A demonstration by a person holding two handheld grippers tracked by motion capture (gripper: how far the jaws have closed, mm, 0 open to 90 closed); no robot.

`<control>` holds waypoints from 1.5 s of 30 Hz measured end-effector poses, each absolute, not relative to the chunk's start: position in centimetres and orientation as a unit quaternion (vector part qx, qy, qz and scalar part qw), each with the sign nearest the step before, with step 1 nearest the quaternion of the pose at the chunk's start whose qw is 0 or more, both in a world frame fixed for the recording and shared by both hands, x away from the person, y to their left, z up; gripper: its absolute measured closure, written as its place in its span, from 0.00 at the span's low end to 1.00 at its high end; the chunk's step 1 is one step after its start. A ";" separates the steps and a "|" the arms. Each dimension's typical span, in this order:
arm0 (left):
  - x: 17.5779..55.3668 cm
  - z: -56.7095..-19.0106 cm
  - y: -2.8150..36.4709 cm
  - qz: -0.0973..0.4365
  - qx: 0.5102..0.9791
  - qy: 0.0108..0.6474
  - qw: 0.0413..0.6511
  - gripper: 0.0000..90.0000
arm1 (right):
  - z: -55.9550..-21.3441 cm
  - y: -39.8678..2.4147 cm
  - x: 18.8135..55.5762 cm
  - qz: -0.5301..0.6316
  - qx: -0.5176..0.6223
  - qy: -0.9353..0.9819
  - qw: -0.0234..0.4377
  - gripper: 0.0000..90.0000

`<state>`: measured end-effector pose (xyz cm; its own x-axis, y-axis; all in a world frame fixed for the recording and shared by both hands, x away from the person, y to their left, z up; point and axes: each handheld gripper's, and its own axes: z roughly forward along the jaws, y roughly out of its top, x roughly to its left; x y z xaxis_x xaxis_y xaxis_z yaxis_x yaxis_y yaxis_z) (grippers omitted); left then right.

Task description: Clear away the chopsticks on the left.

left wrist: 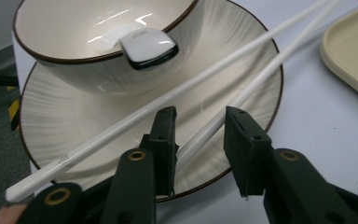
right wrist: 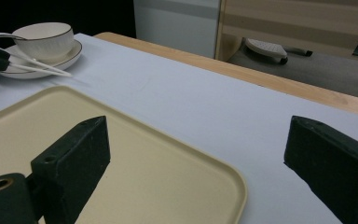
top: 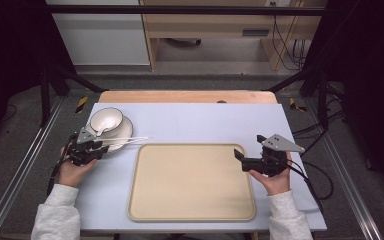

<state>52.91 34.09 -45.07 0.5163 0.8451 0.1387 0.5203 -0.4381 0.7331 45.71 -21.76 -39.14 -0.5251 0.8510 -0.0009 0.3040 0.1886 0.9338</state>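
White, glossy chopsticks (left wrist: 242, 95) lying across the plate (left wrist: 65, 126) rim, left of the tray (top: 192, 182). Thin, stiff, light, likely slippery. Left gripper (left wrist: 200, 126) fingers astride one stick, not yet pinching; best gripped near that end. Right gripper (right wrist: 205, 154) fingers spread wide, empty.

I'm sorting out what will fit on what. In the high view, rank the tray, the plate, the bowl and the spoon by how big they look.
Largest to smallest:
1. Tray
2. Plate
3. Bowl
4. Spoon, partly inside the bowl, so its full length is uncertain.
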 end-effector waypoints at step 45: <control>54.8 -45.4 31.5 0.217 0.817 0.445 0.297 0.89 | -39.1 -21.9 45.7 0.495 0.399 0.723 0.272 0.08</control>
